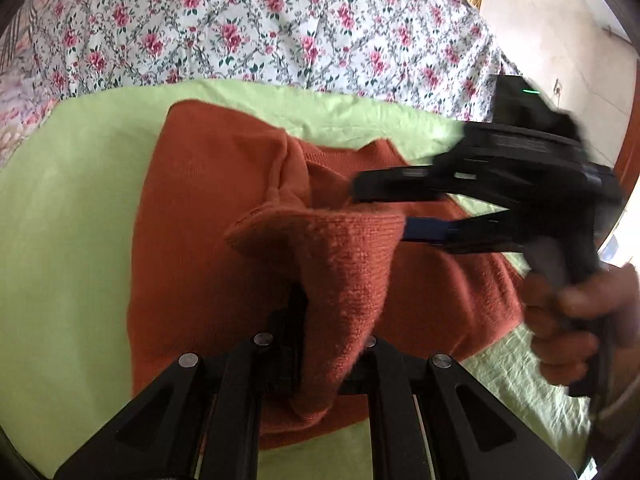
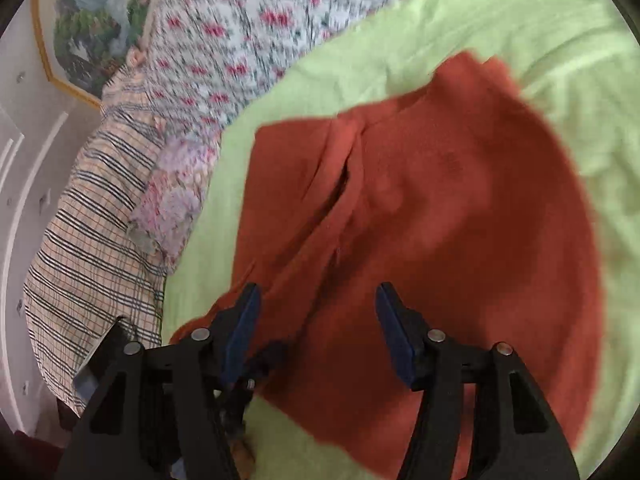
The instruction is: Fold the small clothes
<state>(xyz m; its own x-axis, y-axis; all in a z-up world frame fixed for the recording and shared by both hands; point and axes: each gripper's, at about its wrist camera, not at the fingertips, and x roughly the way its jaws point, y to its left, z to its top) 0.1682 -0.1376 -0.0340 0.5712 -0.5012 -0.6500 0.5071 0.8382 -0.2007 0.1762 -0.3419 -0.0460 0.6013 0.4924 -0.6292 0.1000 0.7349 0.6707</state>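
Left wrist view: the left gripper (image 1: pixel 320 344) is clamped on a fold of the rust-orange knitted sweater (image 1: pixel 208 208), lifting that edge, probably to carry it across the body lying ahead on the light green sheet (image 1: pixel 72 208). The right gripper (image 1: pixel 384 212) reaches in beyond, unclenched.

Right wrist view: the right gripper's (image 2: pixel 316 336) jaws stand apart over the sweater (image 2: pixel 460 208), gripping nothing; the knit spreads flat, creased lengthwise between and ahead of them.

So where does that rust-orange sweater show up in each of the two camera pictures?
Left wrist view: the rust-orange sweater fills the centre, one fold lifted in the closed left gripper.
Right wrist view: centre and right, beneath the open right gripper.
Shared landmark: the light green sheet under it.
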